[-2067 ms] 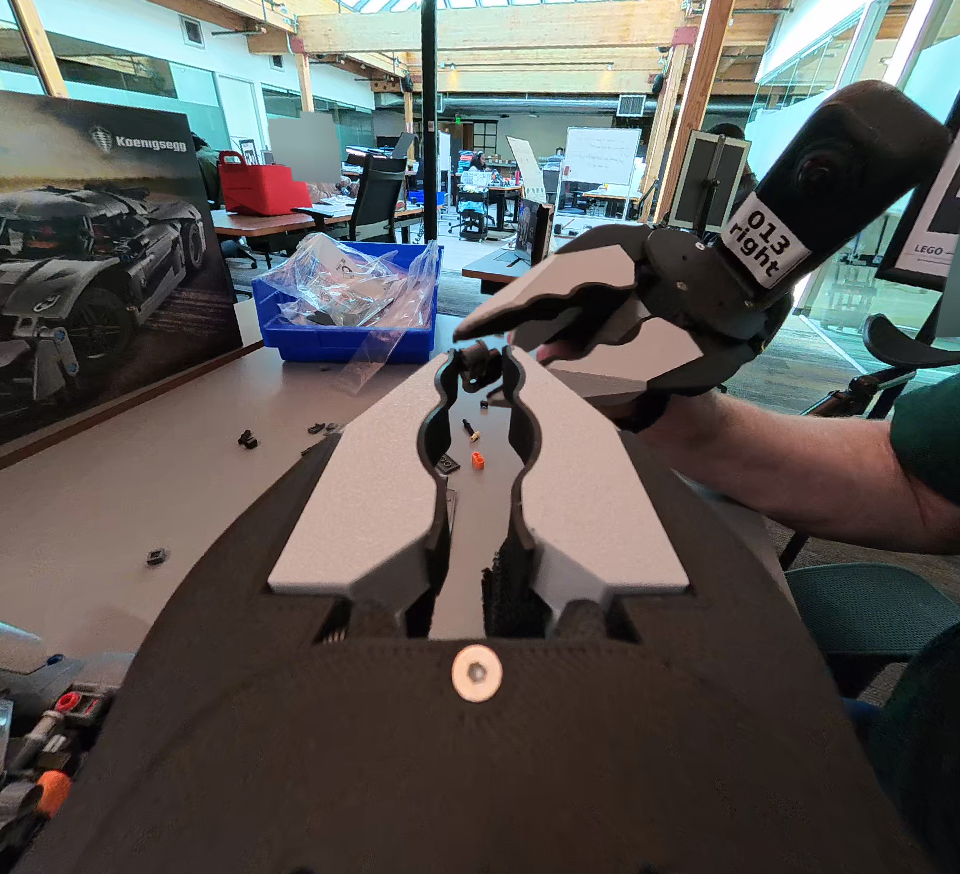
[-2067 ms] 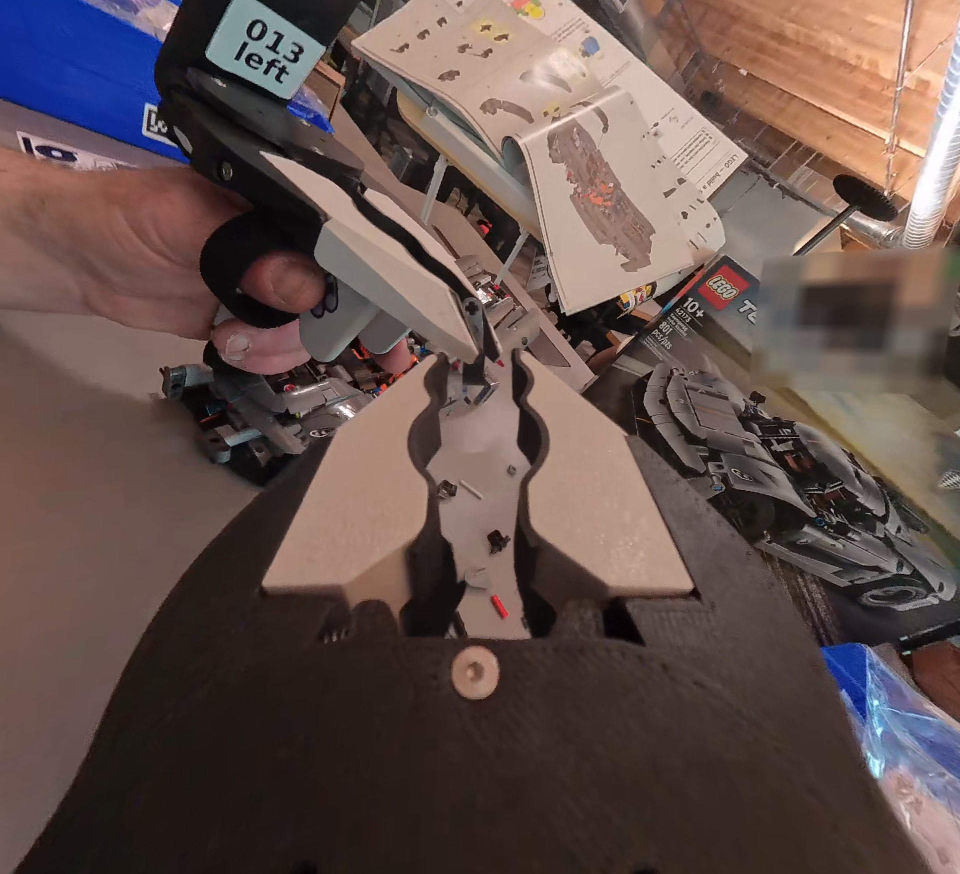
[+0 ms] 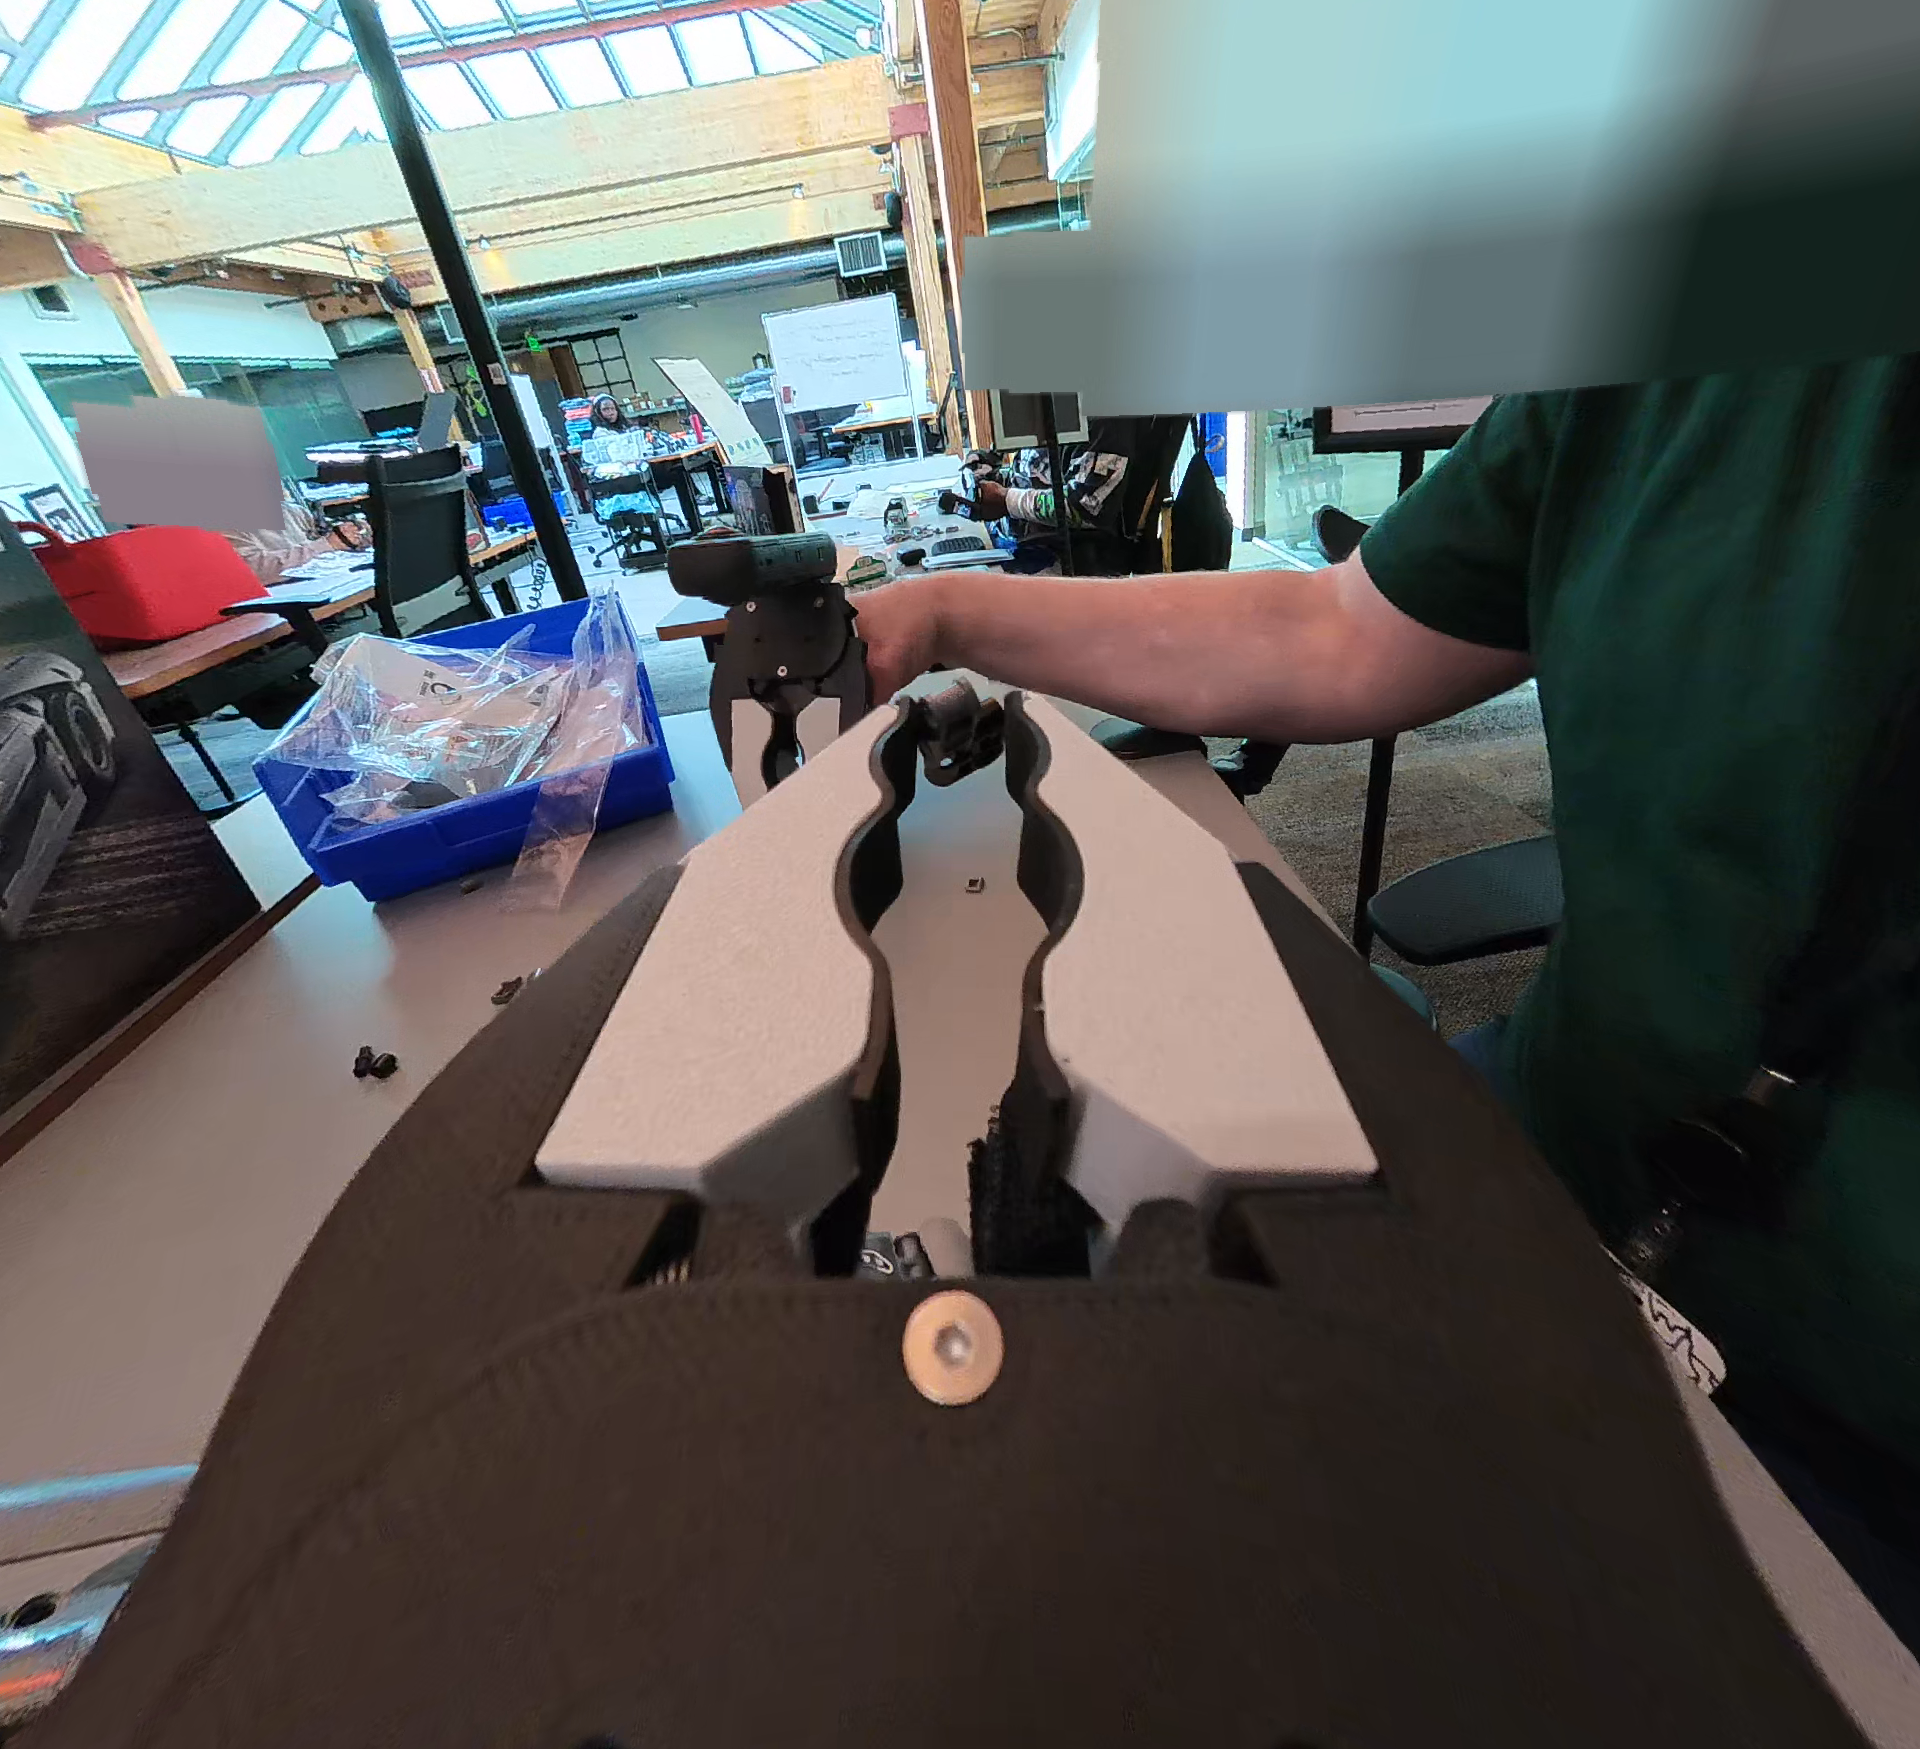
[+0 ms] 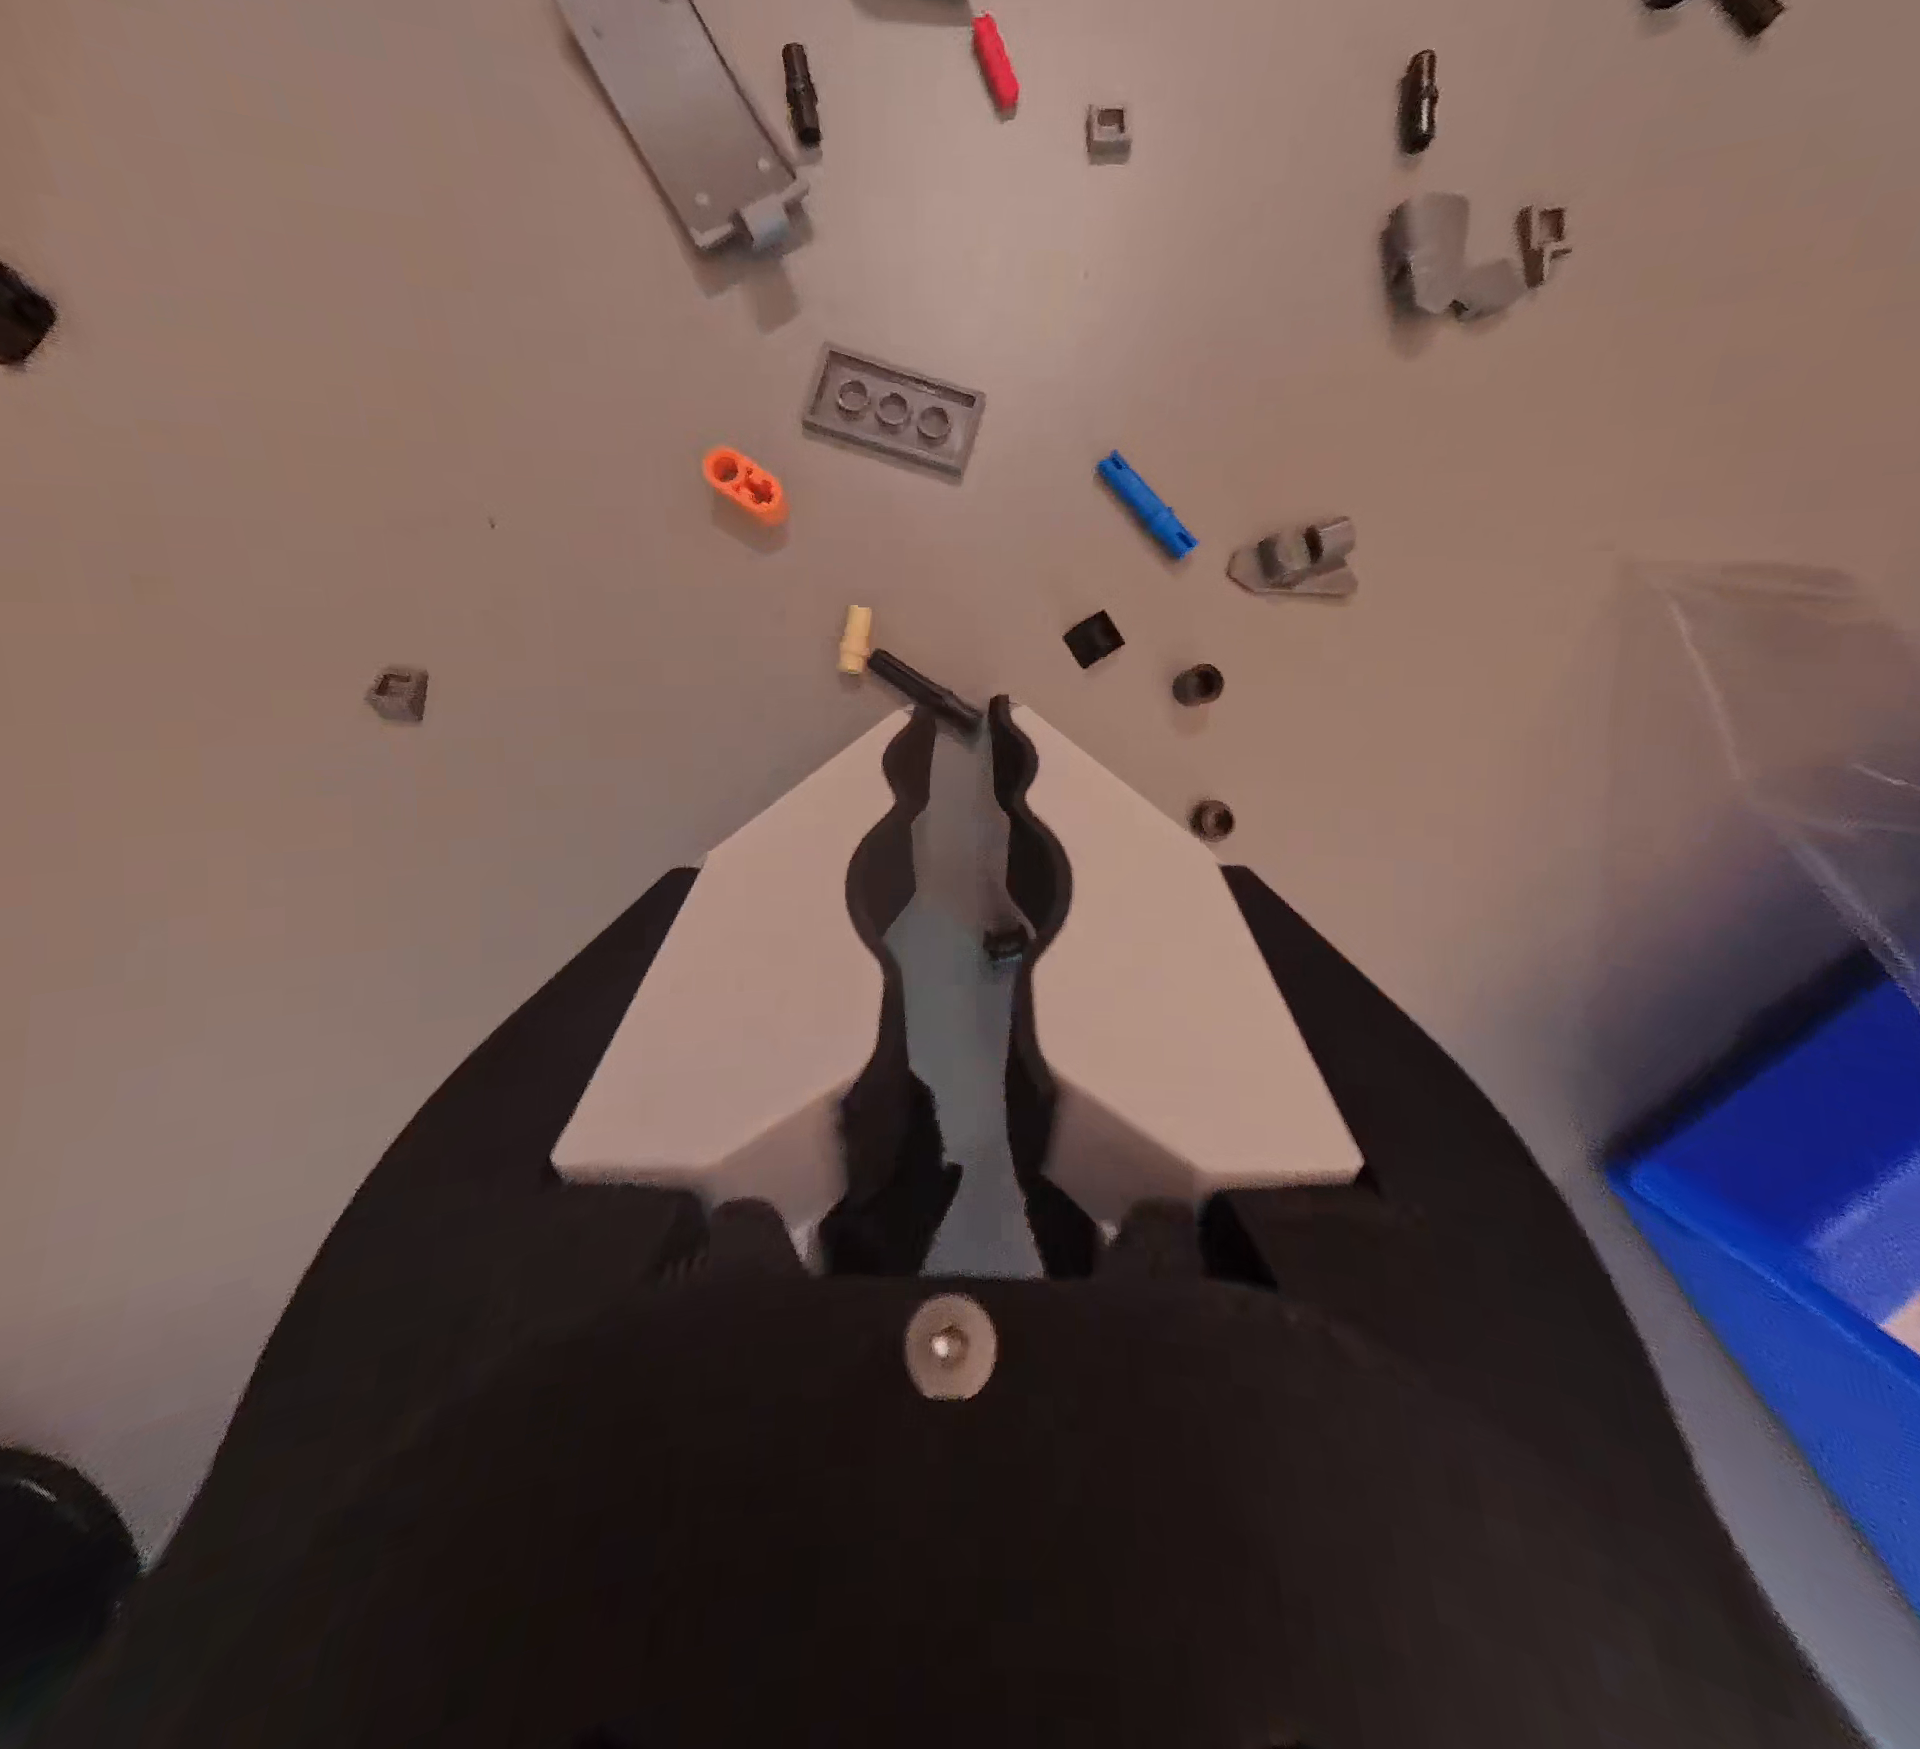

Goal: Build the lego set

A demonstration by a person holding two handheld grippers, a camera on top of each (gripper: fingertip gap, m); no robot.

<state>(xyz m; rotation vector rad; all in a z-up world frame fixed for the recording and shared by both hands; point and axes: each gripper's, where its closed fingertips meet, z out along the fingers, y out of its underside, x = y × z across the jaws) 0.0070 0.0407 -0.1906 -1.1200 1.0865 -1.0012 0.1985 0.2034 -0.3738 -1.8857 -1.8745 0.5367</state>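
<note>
The left gripper (image 3: 958, 731) is clamping one small dark grey piece (image 3: 956, 735) at its tips above the table (image 3: 312, 1024). The right gripper (image 4: 956, 714) is pointing down with its tips slightly parted, one black pin (image 4: 923, 689) lying just at them, possibly touching. Beyond are lying one orange connector (image 4: 744, 484), one blue pin (image 4: 1146, 504), one red pin (image 4: 995, 62) and one grey plate (image 4: 894, 411).

The left claw (image 3: 958, 743) is showing a broad black textured body with a single silver screw set in a round washer at its middle. Two pale grey wedge-shaped fingers (image 3: 758, 951) are tapering forward, each lined along its inner edge with wavy black padding. The right claw (image 4: 956, 723) is wearing the same black shell, silver screw and pale grey fingers (image 4: 748, 982) with scalloped black liners. The person is wearing a dark green short-sleeved shirt (image 3: 1714, 764), its sleeve ending above the elbow.
</note>
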